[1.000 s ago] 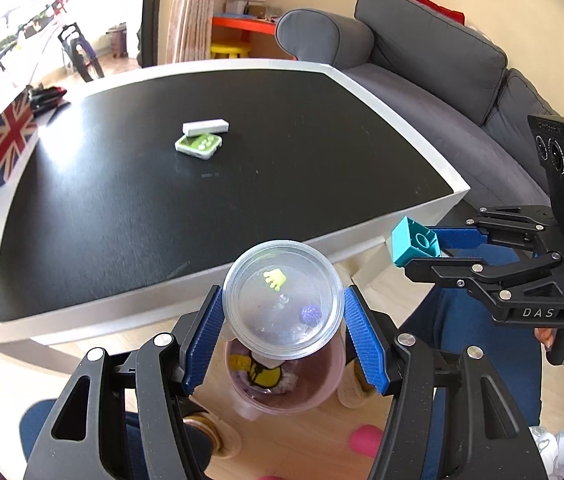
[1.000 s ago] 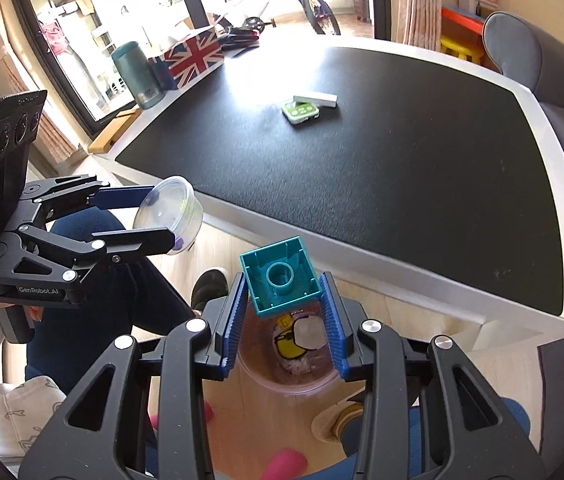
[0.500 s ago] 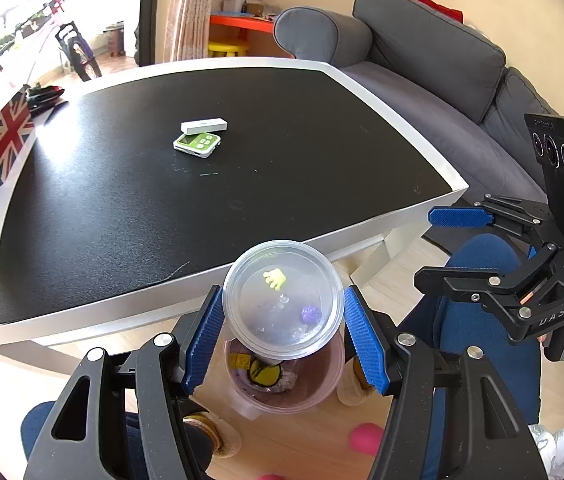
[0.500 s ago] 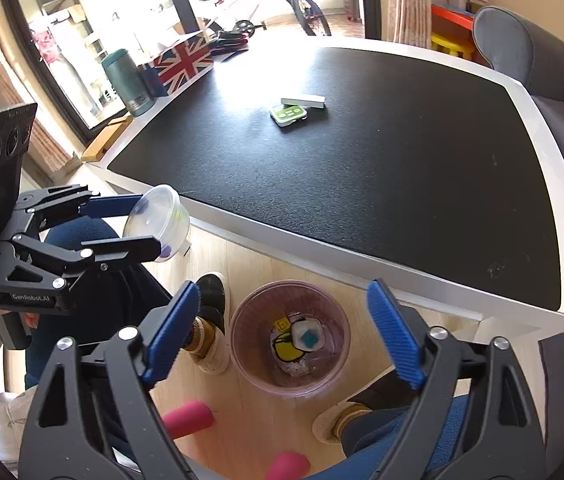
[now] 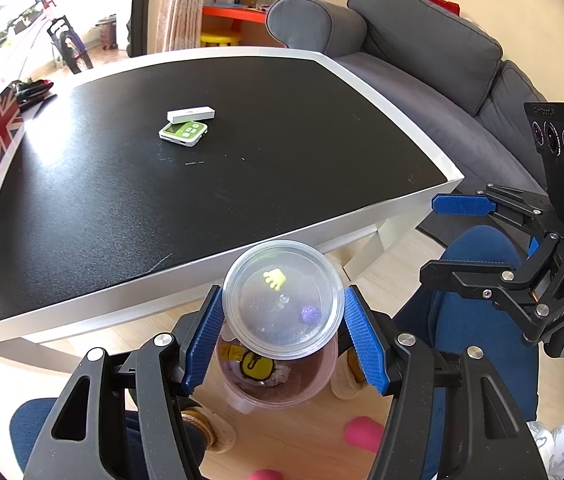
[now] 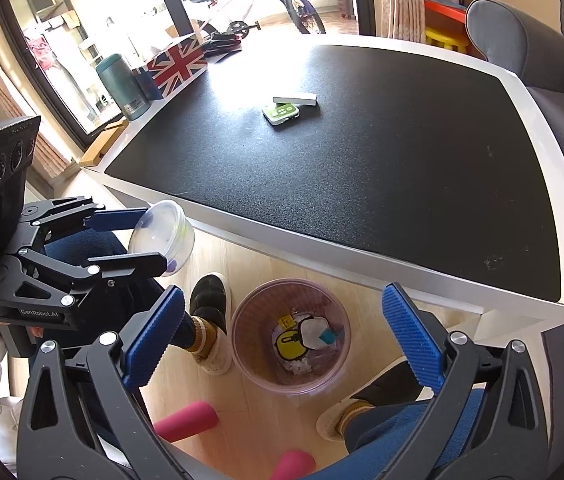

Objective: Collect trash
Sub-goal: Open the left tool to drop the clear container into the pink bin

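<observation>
My left gripper (image 5: 282, 336) is shut on a clear lidded plastic container (image 5: 282, 300) with small yellow and purple bits inside, held over the pink bin (image 5: 278, 384). The container also shows in the right wrist view (image 6: 162, 236). My right gripper (image 6: 282, 336) is open and empty above the pink bin (image 6: 289, 376) on the floor. A teal brick (image 6: 327, 336) lies in the bin among other trash. The right gripper shows in the left wrist view (image 5: 477, 240), to the right of the container.
The black table with a white rim (image 6: 321, 256) stands just beyond the bin. On it lie a green and white device (image 5: 183, 133) and a white bar (image 5: 190, 114). A Union Jack box (image 6: 174, 66) and a teal flask (image 6: 124, 86) are at its far edge. A grey sofa (image 5: 421, 60) is on the right. Feet (image 6: 210, 320) flank the bin.
My right gripper opened and the teal brick dropped into the bin. The gripper has since pulled back a little. The left gripper kept the container steady.
</observation>
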`<move>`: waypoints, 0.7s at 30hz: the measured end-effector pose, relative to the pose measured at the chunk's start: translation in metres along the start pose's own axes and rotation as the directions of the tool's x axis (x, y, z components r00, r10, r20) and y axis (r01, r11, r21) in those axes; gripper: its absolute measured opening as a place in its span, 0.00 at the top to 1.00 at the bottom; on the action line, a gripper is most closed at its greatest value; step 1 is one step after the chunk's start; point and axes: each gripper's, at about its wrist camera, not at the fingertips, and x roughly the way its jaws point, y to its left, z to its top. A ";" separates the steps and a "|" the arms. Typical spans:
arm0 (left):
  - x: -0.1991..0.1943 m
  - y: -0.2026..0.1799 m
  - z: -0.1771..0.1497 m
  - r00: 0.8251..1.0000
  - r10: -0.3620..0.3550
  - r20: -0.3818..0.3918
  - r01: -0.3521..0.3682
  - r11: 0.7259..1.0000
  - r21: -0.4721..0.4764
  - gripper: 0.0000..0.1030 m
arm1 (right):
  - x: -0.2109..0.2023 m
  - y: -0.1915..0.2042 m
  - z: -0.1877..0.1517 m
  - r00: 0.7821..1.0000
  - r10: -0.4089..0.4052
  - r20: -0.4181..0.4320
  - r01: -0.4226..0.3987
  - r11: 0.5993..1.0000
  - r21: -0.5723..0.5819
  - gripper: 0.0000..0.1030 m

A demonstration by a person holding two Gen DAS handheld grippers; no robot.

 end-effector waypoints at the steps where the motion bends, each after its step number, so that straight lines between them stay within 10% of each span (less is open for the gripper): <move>1: 0.000 0.000 0.000 1.000 -0.001 0.000 0.001 1.000 0.000 0.42 | -0.001 -0.001 0.000 1.000 -0.001 0.003 0.001 1.000 0.003 0.05; 15: 0.001 -0.005 0.006 1.000 -0.028 -0.005 0.028 1.000 0.007 0.41 | -0.012 -0.012 0.005 0.999 -0.014 0.041 0.012 0.999 0.039 0.05; 17: 0.001 -0.005 0.007 0.999 -0.037 0.001 0.037 0.999 0.002 0.10 | -0.012 -0.012 0.005 0.999 -0.014 0.044 0.012 0.999 0.042 0.05; 21: 0.000 -0.001 0.009 1.000 -0.007 0.019 0.007 1.000 -0.028 0.08 | -0.011 -0.013 0.004 0.999 -0.012 0.040 0.010 0.999 0.043 0.05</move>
